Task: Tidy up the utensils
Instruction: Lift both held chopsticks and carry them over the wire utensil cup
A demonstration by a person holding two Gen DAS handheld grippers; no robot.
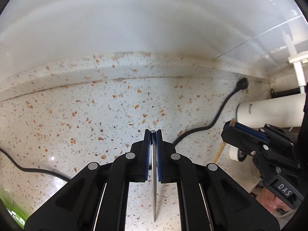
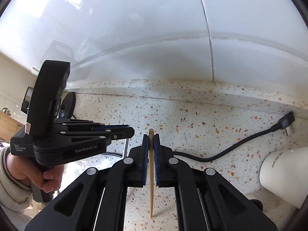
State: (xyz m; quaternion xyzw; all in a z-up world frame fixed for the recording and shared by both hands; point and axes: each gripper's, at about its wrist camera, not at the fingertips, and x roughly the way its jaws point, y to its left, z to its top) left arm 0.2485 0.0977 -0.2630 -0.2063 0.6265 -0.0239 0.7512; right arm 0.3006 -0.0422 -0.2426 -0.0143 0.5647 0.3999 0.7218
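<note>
Left claw point(image 1: 153, 132) pinches a thin metal utensil point(image 1: 154, 188), long axis along its fingers. Right claw point(image 2: 151, 134) pinches a wooden chopstick point(image 2: 151, 182) likewise. Both held above table point(image 1: 77, 115); white cylinder point(image 1: 269, 111) nearer right claw.

Left gripper point(image 1: 153, 132) hangs over the counter point(image 1: 86, 115), a metal utensil point(image 1: 154, 192) between its pads, running down toward the near edge. Right gripper point(image 2: 151, 134) sits to its right, a wooden chopstick point(image 2: 151, 188) between its pads. Cable point(image 1: 215, 119) lies on the counter behind both, plug point(image 1: 243, 82) far right by the backsplash point(image 1: 134, 61). Cylinder container point(image 1: 269, 111) lies far right on the counter. The person's hand point(image 2: 38, 173) holds the left gripper's handle, near left.
</note>
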